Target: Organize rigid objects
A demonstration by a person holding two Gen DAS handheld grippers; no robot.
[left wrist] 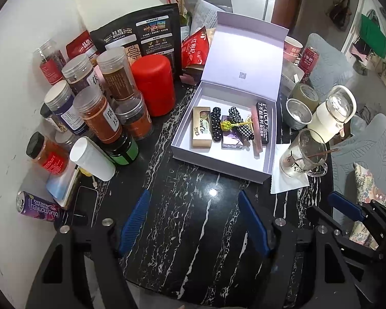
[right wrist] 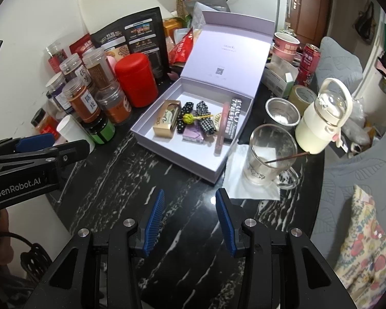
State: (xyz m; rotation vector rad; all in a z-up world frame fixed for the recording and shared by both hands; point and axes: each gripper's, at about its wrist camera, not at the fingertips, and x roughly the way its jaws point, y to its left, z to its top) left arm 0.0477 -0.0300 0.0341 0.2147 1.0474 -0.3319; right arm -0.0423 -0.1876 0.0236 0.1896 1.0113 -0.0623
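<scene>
While both tools hang over the bare front part of the black marble worktop (left wrist: 193,231), nothing lies between the fingers of either. The left tool (left wrist: 193,221) stands wide apart, its blue pads empty; the right tool (right wrist: 190,219) stands narrower, also empty, and shows in the left wrist view as a black frame at the right edge.

Beyond them sits the white box (left wrist: 182,152), its lid (left wrist: 244,59) tipped up and back. Inside, side by side, lie a gold Dove box (left wrist: 201,128), a black dotted hair clip (left wrist: 215,123), a checked bow (left wrist: 238,123) with a yellow knotted charm (left wrist: 226,125) across it, a purple packet (left wrist: 231,141), a pink tube (left wrist: 256,131) and a long black box (left wrist: 263,121) against the right wall.

Left of the white box stands a red canister (left wrist: 153,85) among clear spice jars (left wrist: 97,113), with a white bottle (left wrist: 92,158) lying nearer. To the box's right, a glass mug (right wrist: 270,157) holding a thin stick rests on a white napkin (right wrist: 247,185), just beside a metal cup (right wrist: 281,113) and a cream bottle (right wrist: 321,123).
</scene>
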